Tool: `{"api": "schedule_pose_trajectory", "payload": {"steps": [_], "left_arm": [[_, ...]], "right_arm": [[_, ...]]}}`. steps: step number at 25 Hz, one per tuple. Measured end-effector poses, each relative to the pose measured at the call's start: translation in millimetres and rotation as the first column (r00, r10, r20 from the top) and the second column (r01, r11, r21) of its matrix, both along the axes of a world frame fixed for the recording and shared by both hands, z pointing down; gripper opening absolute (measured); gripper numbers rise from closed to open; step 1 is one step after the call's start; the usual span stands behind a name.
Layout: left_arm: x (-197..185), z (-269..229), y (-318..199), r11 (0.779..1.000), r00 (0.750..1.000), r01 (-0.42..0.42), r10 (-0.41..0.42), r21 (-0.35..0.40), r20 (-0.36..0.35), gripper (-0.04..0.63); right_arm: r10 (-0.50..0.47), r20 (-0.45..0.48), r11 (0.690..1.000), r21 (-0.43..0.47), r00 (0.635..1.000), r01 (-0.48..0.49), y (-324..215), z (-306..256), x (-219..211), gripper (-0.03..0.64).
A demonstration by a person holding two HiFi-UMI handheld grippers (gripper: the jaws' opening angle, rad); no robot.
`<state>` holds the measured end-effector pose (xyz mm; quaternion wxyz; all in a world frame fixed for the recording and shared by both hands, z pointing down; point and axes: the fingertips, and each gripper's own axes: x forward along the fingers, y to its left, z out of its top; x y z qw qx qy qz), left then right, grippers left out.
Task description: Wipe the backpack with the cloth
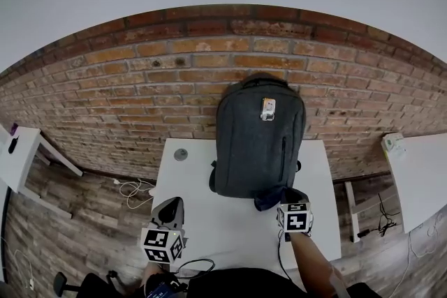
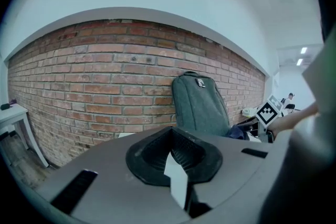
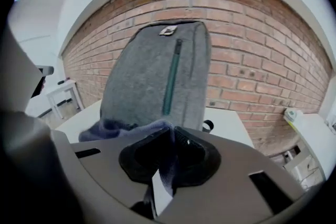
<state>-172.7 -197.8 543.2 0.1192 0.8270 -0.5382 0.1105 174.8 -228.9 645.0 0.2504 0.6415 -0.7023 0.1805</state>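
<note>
A dark grey backpack point(image 1: 258, 139) stands upright on the white table point(image 1: 230, 227), leaning against the brick wall; it also fills the right gripper view point(image 3: 152, 76) and shows in the left gripper view point(image 2: 199, 105). My right gripper point(image 1: 290, 199) is shut on a dark blue cloth point(image 3: 113, 127), held at the backpack's lower right corner point(image 1: 269, 200). My left gripper point(image 1: 170, 209) hangs over the table's front left, jaws shut with nothing between them point(image 2: 176, 157).
A small grey disc point(image 1: 181, 154) lies on the table's far left. A white side table point(image 1: 17, 153) stands at the left and another white surface point(image 1: 419, 174) at the right. Cables point(image 1: 133, 190) lie on the wooden floor.
</note>
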Motion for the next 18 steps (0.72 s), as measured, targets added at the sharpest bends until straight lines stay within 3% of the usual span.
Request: {"api": "schedule_pose_trajectory", "payload": {"steps": [3, 7, 12, 18], "left_arm": [[14, -6, 5, 1.000, 1.000, -0.004, 0.004, 0.020, 0.001, -0.003], [32, -13, 13, 0.999, 1.000, -0.011, 0.010, 0.038, 0.008, -0.003], [57, -29, 35, 0.997, 0.999, -0.031, 0.030, 0.074, 0.020, -0.003], [80, -33, 87, 0.997, 0.999, -0.024, 0.022, 0.077, 0.031, -0.003]], "right_arm": [[0.061, -0.011, 0.996, 0.067, 0.998, -0.061, 4, -18, 40, 0.031], [0.080, -0.037, 0.981, 0.183, 0.996, -0.072, 20, -50, 73, 0.031], [0.046, 0.006, 0.949, 0.311, 0.999, -0.045, 53, -94, 96, 0.031], [-0.026, 0.032, 0.884, 0.467, 0.999, 0.008, 110, -154, 107, 0.031]]}}
